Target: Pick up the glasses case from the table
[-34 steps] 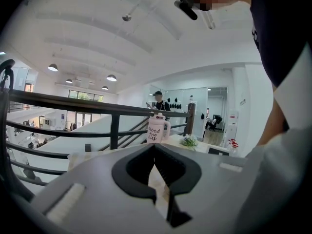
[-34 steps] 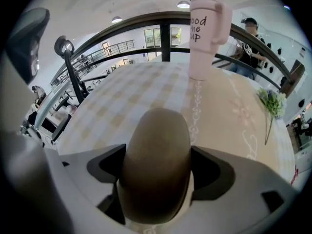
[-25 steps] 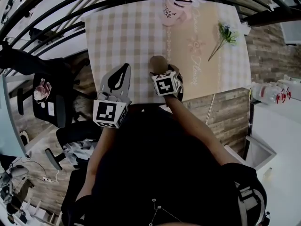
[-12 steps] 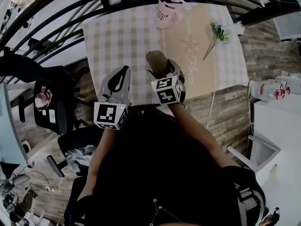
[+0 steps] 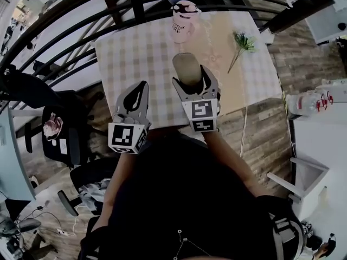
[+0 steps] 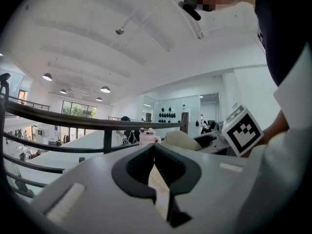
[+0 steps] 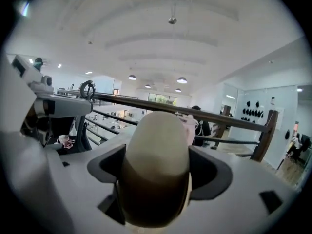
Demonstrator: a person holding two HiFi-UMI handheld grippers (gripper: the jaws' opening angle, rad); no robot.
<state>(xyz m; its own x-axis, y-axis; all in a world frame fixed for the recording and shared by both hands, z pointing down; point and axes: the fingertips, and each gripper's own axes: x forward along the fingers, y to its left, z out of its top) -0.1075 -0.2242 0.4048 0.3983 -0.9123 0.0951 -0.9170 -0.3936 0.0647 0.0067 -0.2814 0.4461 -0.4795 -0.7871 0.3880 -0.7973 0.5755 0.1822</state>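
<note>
Over the table, right gripper jaws clamp glasses case.

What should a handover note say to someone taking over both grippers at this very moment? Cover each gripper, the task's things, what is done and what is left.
Right gripper: shut on the glasses case, jaws clamped on its two sides.
Left gripper: shut, empty, beside the right one over the near edge of the table.
Glasses case: in the right gripper, apparently lifted clear of the checked cloth.
Elsewhere: a pink mug and a flower sprig sit at the far side, untouched.
Done: the grasp, and probably the lift.
Left: keep the grip firm and confirm the case is clear of the table.
</note>
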